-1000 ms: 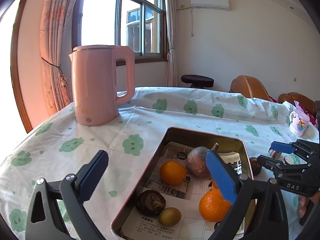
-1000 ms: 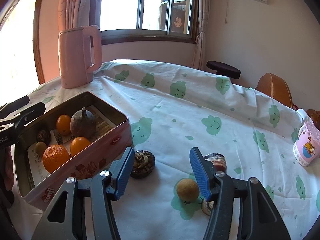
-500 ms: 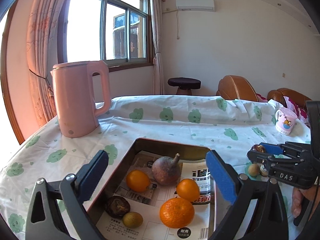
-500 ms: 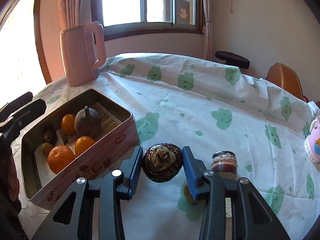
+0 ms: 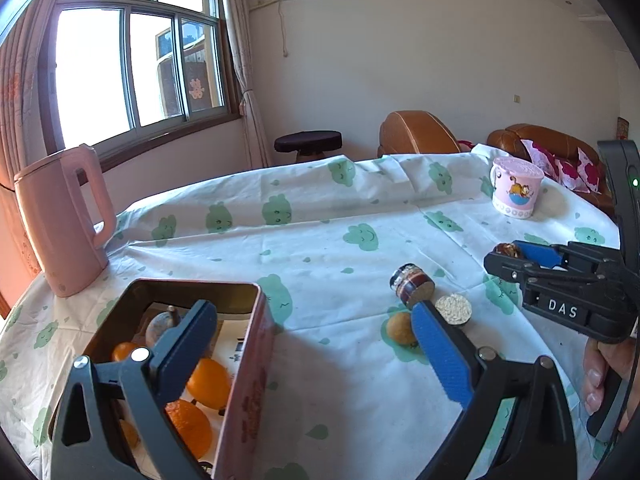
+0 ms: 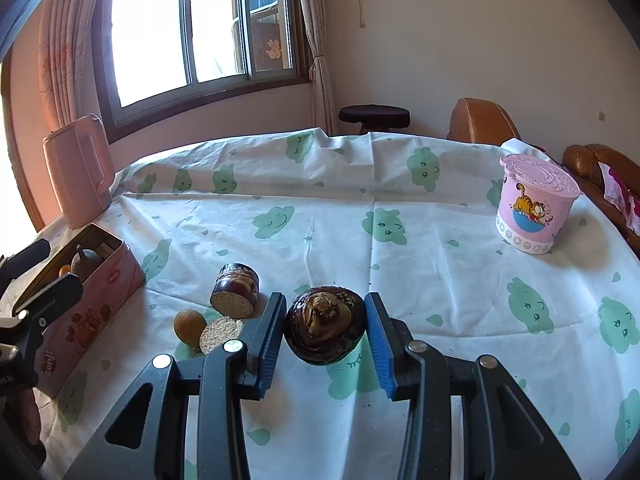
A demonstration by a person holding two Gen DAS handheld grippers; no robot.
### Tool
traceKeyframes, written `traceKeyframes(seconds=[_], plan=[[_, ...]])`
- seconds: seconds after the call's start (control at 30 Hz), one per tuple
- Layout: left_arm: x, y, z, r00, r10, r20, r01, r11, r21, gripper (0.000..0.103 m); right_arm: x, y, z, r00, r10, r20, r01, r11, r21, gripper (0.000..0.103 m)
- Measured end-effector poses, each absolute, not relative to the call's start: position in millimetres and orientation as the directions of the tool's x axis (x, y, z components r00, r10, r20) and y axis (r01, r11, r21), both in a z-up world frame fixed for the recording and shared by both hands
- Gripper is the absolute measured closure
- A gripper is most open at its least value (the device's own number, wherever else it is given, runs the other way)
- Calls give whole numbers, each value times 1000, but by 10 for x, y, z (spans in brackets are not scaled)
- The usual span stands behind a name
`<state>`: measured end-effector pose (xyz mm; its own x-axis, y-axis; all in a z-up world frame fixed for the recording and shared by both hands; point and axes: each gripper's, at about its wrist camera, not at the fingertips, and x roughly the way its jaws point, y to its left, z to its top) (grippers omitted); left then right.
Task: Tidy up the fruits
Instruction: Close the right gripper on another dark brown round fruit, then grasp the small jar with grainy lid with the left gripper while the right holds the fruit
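Raised off the cloth, dark fruit sits clamped in right tongs.

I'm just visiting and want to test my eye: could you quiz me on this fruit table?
1. True or false: the right gripper is shut on a dark round fruit.
2. Where do the oranges lie?
A. pink tin
B. cartoon cup
C. tablecloth
3. Fill in: the left gripper is ____.

Key: 1 true; 2 A; 3 open.
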<state>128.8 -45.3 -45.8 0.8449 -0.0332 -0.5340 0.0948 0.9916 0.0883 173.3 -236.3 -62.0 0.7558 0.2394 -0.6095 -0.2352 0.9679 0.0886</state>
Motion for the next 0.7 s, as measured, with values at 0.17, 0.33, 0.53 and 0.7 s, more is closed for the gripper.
traceKeyframes(seconds=[0.17, 0.33, 0.53, 0.7], plan=[[1472, -640, -602, 799, -44, -600, 131, 986, 103, 11, 1732, -2339, -621, 756, 238, -610, -240, 967, 79, 61], [1606, -729, -676, 761, -57, -647, 159, 982, 101, 21, 1715, -2331, -617, 762, 235, -604, -244, 967, 68, 61], [1629, -809, -720, 739, -75, -669, 189, 977, 99, 22, 1732, -2341, -625, 754, 246, -610, -250, 965, 80, 61], [1550, -903, -659, 757, -103, -645, 208, 974, 89, 24, 1735, -2349, -626, 755, 237, -611, -239, 968, 79, 61]])
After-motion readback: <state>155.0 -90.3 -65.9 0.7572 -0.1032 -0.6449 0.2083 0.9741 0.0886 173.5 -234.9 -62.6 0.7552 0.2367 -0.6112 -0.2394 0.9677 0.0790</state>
